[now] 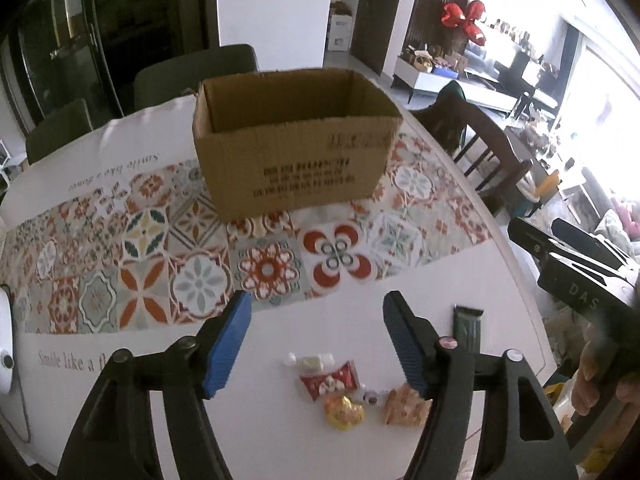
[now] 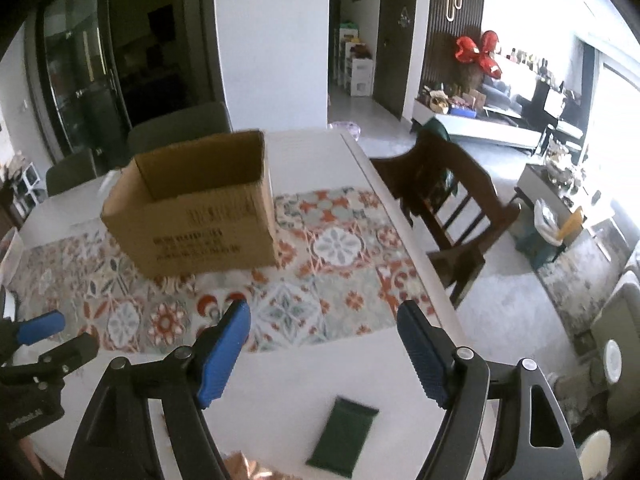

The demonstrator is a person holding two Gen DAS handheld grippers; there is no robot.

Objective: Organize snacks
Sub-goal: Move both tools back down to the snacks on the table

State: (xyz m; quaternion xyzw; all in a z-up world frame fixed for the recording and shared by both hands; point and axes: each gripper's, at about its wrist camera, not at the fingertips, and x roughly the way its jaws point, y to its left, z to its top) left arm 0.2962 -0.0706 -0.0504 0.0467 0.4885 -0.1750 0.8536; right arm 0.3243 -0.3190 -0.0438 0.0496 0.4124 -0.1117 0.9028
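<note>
An open cardboard box (image 1: 294,142) stands on the patterned runner of the white table; it also shows in the right wrist view (image 2: 200,208). Several small snacks lie on the near table: a red packet (image 1: 330,380), a yellow wrapped sweet (image 1: 343,412), an orange packet (image 1: 404,406) and a dark green packet (image 1: 467,330), the last also seen in the right wrist view (image 2: 343,436). My left gripper (image 1: 316,340) is open above the snacks. My right gripper (image 2: 324,352) is open above the dark green packet and shows at the right in the left wrist view (image 1: 576,256).
A patterned runner (image 1: 160,264) crosses the table. A wooden chair (image 2: 444,204) stands at the table's right edge. Dark chairs (image 1: 196,74) stand behind the box. A white object (image 1: 6,344) lies at the left edge.
</note>
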